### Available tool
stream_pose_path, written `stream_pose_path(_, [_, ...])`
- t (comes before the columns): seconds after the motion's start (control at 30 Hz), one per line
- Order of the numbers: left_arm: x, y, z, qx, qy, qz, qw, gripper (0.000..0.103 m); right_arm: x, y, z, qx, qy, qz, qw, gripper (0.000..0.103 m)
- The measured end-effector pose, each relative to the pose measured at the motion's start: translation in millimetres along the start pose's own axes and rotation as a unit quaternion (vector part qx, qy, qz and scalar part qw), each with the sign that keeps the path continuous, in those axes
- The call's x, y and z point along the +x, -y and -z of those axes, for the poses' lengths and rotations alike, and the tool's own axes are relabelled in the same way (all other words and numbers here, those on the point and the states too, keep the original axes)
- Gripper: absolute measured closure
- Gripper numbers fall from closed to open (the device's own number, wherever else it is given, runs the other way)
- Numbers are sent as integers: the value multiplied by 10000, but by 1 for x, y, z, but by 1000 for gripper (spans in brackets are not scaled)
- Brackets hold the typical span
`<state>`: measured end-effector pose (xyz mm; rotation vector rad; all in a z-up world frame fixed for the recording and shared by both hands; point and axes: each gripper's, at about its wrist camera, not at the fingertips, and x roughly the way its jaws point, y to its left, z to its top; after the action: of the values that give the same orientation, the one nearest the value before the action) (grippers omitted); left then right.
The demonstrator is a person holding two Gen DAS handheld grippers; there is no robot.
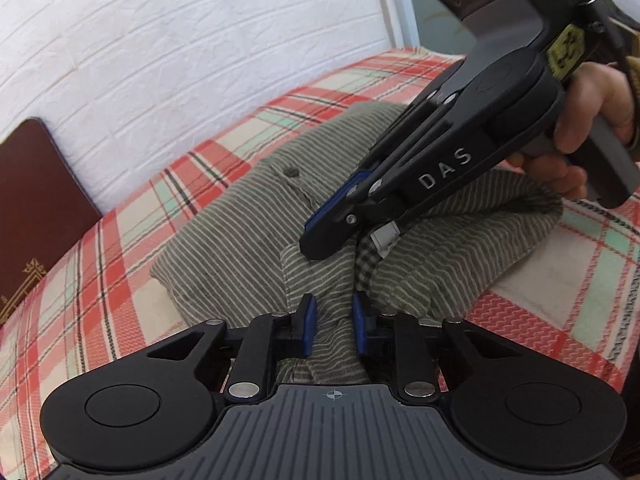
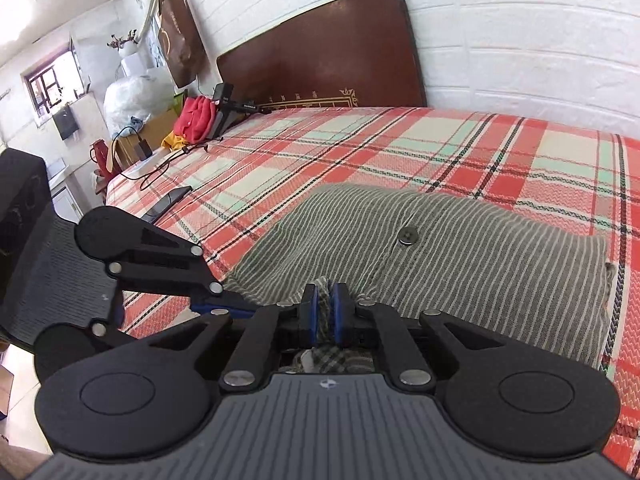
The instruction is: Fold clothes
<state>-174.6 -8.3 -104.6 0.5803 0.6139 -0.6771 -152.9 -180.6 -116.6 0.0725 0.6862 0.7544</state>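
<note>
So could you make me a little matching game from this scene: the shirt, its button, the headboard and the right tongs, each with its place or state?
Things:
1. striped shirt
2. button
3. headboard
4. right tongs

Places or states:
A. dark and round, on the striped cloth
B. shut on a pinch of striped cloth
C. lying on the plaid bedspread
D. brown with gold trim, against the white wall

Pairs: 1-C, 2-A, 3-D, 4-B

The shirt [image 2: 440, 248] lies on the bedspread [image 2: 360, 148], headboard [image 2: 320, 52] behind against the wall [image 2: 520, 20].
</note>
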Motion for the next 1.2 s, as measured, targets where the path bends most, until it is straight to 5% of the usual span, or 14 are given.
stream_pose_path(0.1, [-5, -7, -1, -325, 99, 92, 9994, 97, -12, -10, 2, -161, 225, 147, 9995, 90])
stream_pose_path(0.17, [-13, -31, 4, -1166, 276, 482, 9916, 102, -23, -17, 4, -313, 410, 228, 9984, 85])
stream_pose_path(0.23, [-18, -59, 12, -2078, 423, 862, 9734, 103, -35, -25, 7, -404, 541, 237, 9974, 85])
stream_pose_path(0.33, [-17, -82, 21, -2777, 511, 1137, 9525, 103, -44, -32, 13, -250, 643, 75, 9976, 85])
stream_pose_path(0.53, [-11, -105, 27, -3545, 548, 1651, 9187, 102, -34, -41, 23, 395, 603, -513, 9961, 84])
stream_pose_path(0.67, [-15, -111, 25, -3670, 609, 1736, 9119, 102, -25, -40, 23, 811, 625, -837, 9912, 69])
stream_pose_path(0.97, [-12, -111, 19, -3722, 642, 1778, 9087, 102, -2, -34, 22, 1294, 438, -1259, 9826, 63])
stream_pose_path(1.0, [-13, -111, 18, -3716, 646, 1761, 9093, 102, 0, -36, 23, 1234, 409, -1199, 9842, 65])
stream_pose_path(1.03, [-13, -111, 18, -3710, 647, 1740, 9099, 102, 2, -39, 24, 1174, 380, -1140, 9858, 86])
stream_pose_path(1.07, [-13, -112, 19, -3709, 634, 1703, 9107, 102, 3, -41, 24, 1114, 351, -1081, 9873, 93])
stream_pose_path(1.2, [-10, -118, 27, -3805, 580, 1458, 9114, 102, 2, -69, 31, 131, 237, -237, 9994, 94])
